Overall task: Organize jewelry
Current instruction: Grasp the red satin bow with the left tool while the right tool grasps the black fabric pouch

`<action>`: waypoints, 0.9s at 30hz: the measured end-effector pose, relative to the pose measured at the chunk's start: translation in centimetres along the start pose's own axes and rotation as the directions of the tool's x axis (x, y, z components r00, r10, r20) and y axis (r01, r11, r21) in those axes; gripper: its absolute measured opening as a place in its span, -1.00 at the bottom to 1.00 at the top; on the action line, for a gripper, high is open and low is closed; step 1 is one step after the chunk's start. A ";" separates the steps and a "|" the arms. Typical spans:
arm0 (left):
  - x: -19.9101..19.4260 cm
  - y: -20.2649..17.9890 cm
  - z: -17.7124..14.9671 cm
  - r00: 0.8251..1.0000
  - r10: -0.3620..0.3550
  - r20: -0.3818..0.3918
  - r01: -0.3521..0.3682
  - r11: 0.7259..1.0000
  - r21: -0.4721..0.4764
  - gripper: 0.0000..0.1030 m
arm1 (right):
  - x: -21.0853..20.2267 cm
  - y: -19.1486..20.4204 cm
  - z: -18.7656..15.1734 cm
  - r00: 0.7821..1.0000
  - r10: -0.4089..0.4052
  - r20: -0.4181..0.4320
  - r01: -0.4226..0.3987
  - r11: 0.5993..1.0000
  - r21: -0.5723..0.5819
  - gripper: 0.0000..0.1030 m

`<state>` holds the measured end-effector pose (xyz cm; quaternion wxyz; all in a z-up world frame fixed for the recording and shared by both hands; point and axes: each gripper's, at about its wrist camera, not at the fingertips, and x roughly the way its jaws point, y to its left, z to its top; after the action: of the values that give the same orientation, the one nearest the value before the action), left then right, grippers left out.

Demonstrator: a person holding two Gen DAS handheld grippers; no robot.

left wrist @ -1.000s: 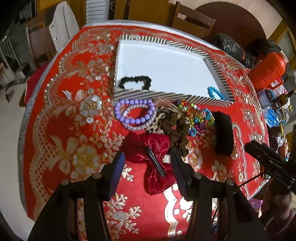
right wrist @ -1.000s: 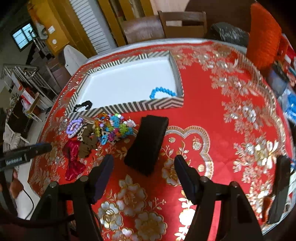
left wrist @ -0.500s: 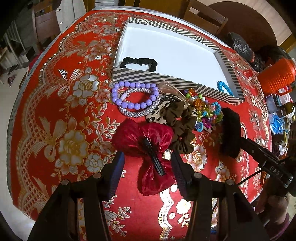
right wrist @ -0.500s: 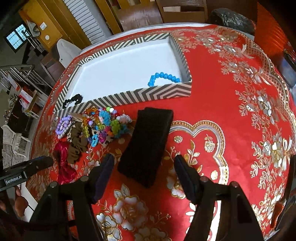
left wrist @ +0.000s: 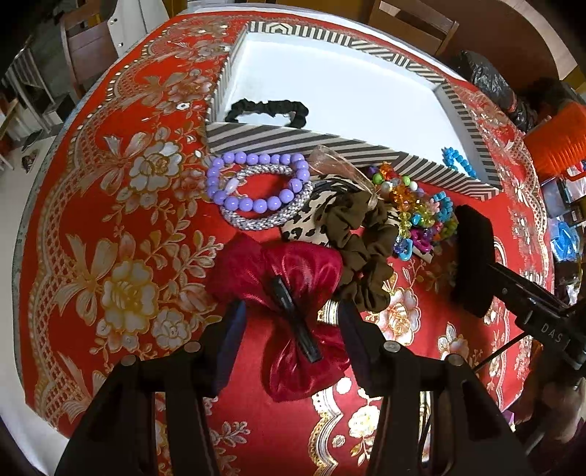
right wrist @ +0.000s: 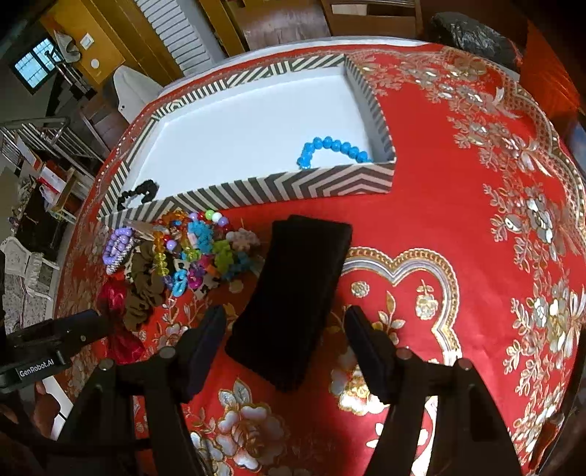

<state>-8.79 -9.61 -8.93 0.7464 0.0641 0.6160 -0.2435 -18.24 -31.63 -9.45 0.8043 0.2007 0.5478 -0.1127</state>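
Observation:
A striped box (left wrist: 329,144) with a white floor holds a black scrunchie (left wrist: 267,110) and a blue bead bracelet (right wrist: 333,148). In front of it lie a purple bead bracelet (left wrist: 252,183), a brown scrunchie (left wrist: 362,249), a heap of bright beads (left wrist: 417,216), a red bow clip (left wrist: 293,293) and a black pouch (right wrist: 293,293). My left gripper (left wrist: 291,322) is open, its fingers either side of the red bow. My right gripper (right wrist: 285,329) is open, its fingers either side of the black pouch's near end.
The round table wears a red and gold floral cloth (right wrist: 476,219). An orange container (left wrist: 560,146) and black bag (left wrist: 490,88) sit at the far right edge. Wooden chairs (right wrist: 370,18) stand behind the table.
Both grippers have moved forward and down. The left one now straddles the red bow and the right one straddles the black pouch. Both stay open.

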 end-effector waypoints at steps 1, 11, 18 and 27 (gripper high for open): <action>0.3 -0.1 0.1 1.000 0.001 -0.007 -0.001 1.000 0.005 -0.28 | 0.3 -0.1 0.0 1.000 0.001 -0.009 -0.001 1.000 0.000 0.12; 0.2 0.9 0.4 0.997 -0.069 -0.032 0.070 0.998 0.011 -0.93 | -0.6 -1.6 0.2 0.999 0.041 0.004 -0.041 0.999 0.005 -0.79; -5.8 1.8 2.9 0.991 -0.111 0.069 0.109 0.993 0.041 -0.94 | -6.4 -1.1 2.3 0.989 0.098 0.108 -0.095 0.995 -0.036 -0.79; -6.8 -0.1 11.7 0.982 -0.088 0.167 0.072 0.992 0.100 -0.93 | -6.7 0.2 9.4 0.978 0.107 0.181 -0.097 0.993 -0.059 -0.79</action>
<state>0.76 -12.42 0.29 0.7825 0.0528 0.5395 -0.3063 -12.81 -35.92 -0.22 0.8609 0.1971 0.4630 -0.0755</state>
